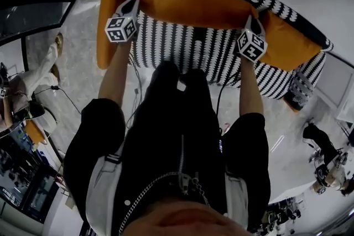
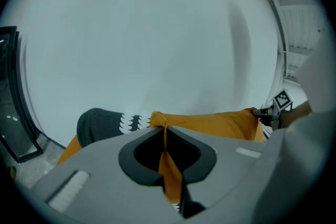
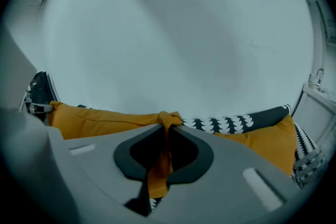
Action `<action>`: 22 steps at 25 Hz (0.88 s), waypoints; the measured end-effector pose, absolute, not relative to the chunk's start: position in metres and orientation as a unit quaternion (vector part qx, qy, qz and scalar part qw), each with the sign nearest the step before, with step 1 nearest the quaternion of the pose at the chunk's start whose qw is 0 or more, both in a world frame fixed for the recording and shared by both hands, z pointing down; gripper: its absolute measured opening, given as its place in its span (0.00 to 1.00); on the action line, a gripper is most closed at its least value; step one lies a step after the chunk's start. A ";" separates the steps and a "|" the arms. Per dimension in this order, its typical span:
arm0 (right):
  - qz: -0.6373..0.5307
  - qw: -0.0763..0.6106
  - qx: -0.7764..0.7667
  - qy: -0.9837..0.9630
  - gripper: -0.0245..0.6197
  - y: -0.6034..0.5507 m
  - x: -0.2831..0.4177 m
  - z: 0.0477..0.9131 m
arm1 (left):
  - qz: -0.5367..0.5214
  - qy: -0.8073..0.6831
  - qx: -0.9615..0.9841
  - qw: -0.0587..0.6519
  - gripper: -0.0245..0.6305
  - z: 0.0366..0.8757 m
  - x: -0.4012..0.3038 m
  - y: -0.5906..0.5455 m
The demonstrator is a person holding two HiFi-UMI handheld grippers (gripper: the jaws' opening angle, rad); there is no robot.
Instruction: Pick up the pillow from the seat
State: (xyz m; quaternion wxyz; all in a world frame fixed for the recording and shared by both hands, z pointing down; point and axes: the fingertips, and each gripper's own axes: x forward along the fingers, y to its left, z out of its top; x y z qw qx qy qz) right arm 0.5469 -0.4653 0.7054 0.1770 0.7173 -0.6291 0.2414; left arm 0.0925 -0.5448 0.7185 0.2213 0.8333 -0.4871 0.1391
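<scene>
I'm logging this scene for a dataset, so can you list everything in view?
seat: one, black-and-white patterned, ahead of the person
pillow: one, orange, long, across the seat's upper part
cushions: two, orange, one at each seat end
bystander: one, pale clothes, floor at left
left gripper: one, grey, shut on the pillow's left end
right gripper: one, grey, shut on its right end
forearms: two, bare, behind the grippers

The pillow [image 1: 191,5] is plain orange. The seat [image 1: 182,50] is black with rows of white tooth-shaped marks. The left gripper [image 1: 134,4] and right gripper [image 1: 252,19] are grey, their cubes bearing black-and-white square markers.
</scene>
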 end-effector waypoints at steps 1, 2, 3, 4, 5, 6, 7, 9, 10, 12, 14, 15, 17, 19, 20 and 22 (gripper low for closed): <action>0.237 0.171 0.718 -0.631 0.08 -0.463 0.545 0.696 | 0.136 -0.487 0.836 0.215 0.07 0.709 0.090 -0.543; 0.234 0.166 0.719 -0.633 0.08 -0.463 0.542 0.687 | 0.132 -0.487 0.838 0.209 0.07 0.700 0.087 -0.542; 0.230 0.162 0.719 -0.635 0.08 -0.463 0.538 0.678 | 0.128 -0.488 0.839 0.205 0.07 0.692 0.084 -0.542; 0.226 0.158 0.720 -0.637 0.08 -0.463 0.535 0.669 | 0.122 -0.489 0.840 0.201 0.07 0.683 0.081 -0.543; 0.222 0.154 0.720 -0.639 0.08 -0.462 0.532 0.659 | 0.115 -0.491 0.841 0.198 0.07 0.672 0.078 -0.543; 0.217 0.149 0.720 -0.642 0.07 -0.461 0.530 0.648 | 0.109 -0.493 0.841 0.194 0.07 0.661 0.076 -0.542; 0.212 0.145 0.720 -0.644 0.07 -0.460 0.527 0.638 | 0.104 -0.496 0.841 0.191 0.07 0.649 0.074 -0.542; 0.199 0.138 0.721 -0.649 0.07 -0.461 0.520 0.616 | 0.097 -0.501 0.840 0.182 0.07 0.626 0.068 -0.545; 0.194 0.133 0.722 -0.651 0.07 -0.462 0.516 0.605 | 0.093 -0.503 0.841 0.177 0.07 0.614 0.064 -0.546; 0.189 0.123 0.724 -0.652 0.07 -0.459 0.511 0.585 | 0.080 -0.504 0.843 0.170 0.07 0.589 0.059 -0.543; 0.183 0.113 0.726 -0.653 0.07 -0.454 0.509 0.563 | 0.070 -0.505 0.845 0.162 0.07 0.565 0.058 -0.539; 0.179 0.108 0.727 -0.654 0.07 -0.454 0.509 0.551 | 0.067 -0.505 0.846 0.156 0.07 0.552 0.058 -0.539; 0.172 0.096 0.727 -0.657 0.07 -0.451 0.508 0.528 | 0.062 -0.506 0.848 0.146 0.07 0.530 0.059 -0.536; 0.171 0.087 0.727 -0.660 0.07 -0.442 0.509 0.512 | 0.060 -0.506 0.848 0.143 0.07 0.514 0.060 -0.526; 0.171 0.085 0.726 -0.661 0.07 -0.438 0.510 0.503 | 0.059 -0.506 0.848 0.144 0.07 0.508 0.061 -0.522; 0.166 0.081 0.725 -0.664 0.07 -0.435 0.509 0.484 | 0.057 -0.507 0.848 0.144 0.07 0.492 0.060 -0.518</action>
